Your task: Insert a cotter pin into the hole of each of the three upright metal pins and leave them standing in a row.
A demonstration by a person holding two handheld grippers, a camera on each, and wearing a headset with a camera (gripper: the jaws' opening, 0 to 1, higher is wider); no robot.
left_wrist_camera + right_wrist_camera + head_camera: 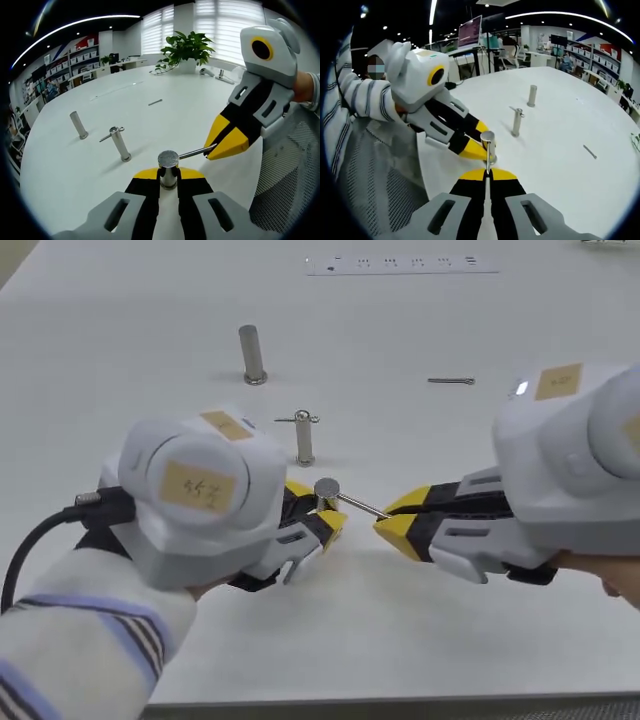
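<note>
**Q:** Which parts are hidden or hard to read?

**A:** In the head view the left tongs (328, 524) cover the lower shaft and base of the nearest metal pin (327, 490). Only its round head stands clear. The hole in this pin is too small to make out, so it cannot be told whether the tip of the held cotter pin (362, 505) has entered it. The rear end of that cotter pin is buried between the tips of the right tongs (390, 526).

**Q:** How do the tongs stand?

**A:** The left tongs are pressed onto the shaft of the nearest metal pin below its head, and the pin is upright. The right tongs are drawn together to a sliver, pinching the held cotter pin. Its free end reaches the nearest metal pin just under the head. The two sets of tips face each other, near but apart, with the pin between them.

**Q:** Where are the remaining items?

**A:** Just beyond the left tongs stands the middle metal pin (304, 440), upright, with a fitted cotter pin (297, 420) crossing its top. Farther beyond stands the far metal pin (251, 355), upright and bare. A loose cotter pin (451, 382) lies flat on the surface (400, 630), well beyond the right tongs.
</note>
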